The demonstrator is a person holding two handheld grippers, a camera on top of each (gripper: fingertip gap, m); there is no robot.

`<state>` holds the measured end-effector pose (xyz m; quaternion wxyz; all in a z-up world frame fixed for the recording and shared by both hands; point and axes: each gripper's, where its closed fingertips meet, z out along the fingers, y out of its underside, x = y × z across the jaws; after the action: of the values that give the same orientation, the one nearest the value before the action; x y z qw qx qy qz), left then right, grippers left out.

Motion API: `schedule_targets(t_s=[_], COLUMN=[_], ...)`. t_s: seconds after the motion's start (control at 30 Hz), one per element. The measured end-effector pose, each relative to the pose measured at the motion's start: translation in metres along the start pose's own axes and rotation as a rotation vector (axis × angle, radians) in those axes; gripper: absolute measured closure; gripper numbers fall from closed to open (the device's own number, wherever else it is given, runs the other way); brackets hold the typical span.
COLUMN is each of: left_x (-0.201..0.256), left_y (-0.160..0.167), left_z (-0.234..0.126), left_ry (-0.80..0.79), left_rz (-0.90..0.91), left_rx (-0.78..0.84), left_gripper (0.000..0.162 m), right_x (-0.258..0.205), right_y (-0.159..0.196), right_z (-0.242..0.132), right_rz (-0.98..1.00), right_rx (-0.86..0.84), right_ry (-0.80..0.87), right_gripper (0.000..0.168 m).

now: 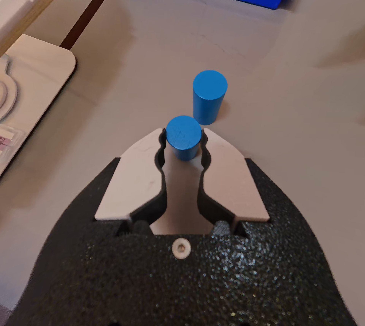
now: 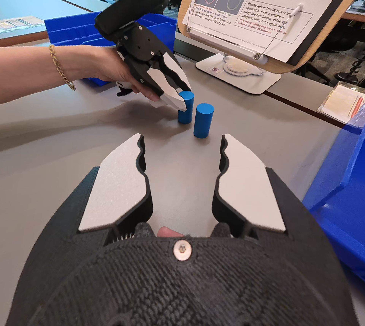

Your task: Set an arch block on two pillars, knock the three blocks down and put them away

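Blue cylinder (image 1: 182,136) clamped upright inside left gripper (image 1: 183,132) on table (image 1: 276,99).

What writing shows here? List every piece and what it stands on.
Printed sheet on the wooden stand: legible headings and paragraphs; I will not quote them.
Small label on the stand's base: too small.
Packet at the right: blurred.
Blue cylinders, left gripper, right gripper: none.

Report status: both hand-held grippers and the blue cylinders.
Left hand-held gripper shut on near cylinder. Right hand-held gripper open, empty. Second cylinder upright, apart.
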<state>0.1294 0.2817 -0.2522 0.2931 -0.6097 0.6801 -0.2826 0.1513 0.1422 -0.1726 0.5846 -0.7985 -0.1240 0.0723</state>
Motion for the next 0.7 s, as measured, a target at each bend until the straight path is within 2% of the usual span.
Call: schedule_targets(t_s=[0.37, 0.5, 0.7], left_x=[-0.004, -0.01, 0.002], left_y=[0.003, 0.009, -0.009], left_z=[0.0, 0.002, -0.006], left_ry=[-0.074, -0.125, -0.056], left_rz=[0.01, 0.028, -0.061], left_rx=[-0.069, -0.11, 0.017], left_gripper=[0.128, 0.118, 0.102], right_x=[0.0, 0.0, -0.001], right_y=[0.001, 0.001, 0.001], right_z=[0.002, 0.002, 0.0], right_rz=[-0.002, -0.002, -0.003], right_rx=[-0.009, -0.009, -0.007], right_ry=[-0.006, -0.003, -0.004], right_gripper=[0.094, 0.094, 0.094])
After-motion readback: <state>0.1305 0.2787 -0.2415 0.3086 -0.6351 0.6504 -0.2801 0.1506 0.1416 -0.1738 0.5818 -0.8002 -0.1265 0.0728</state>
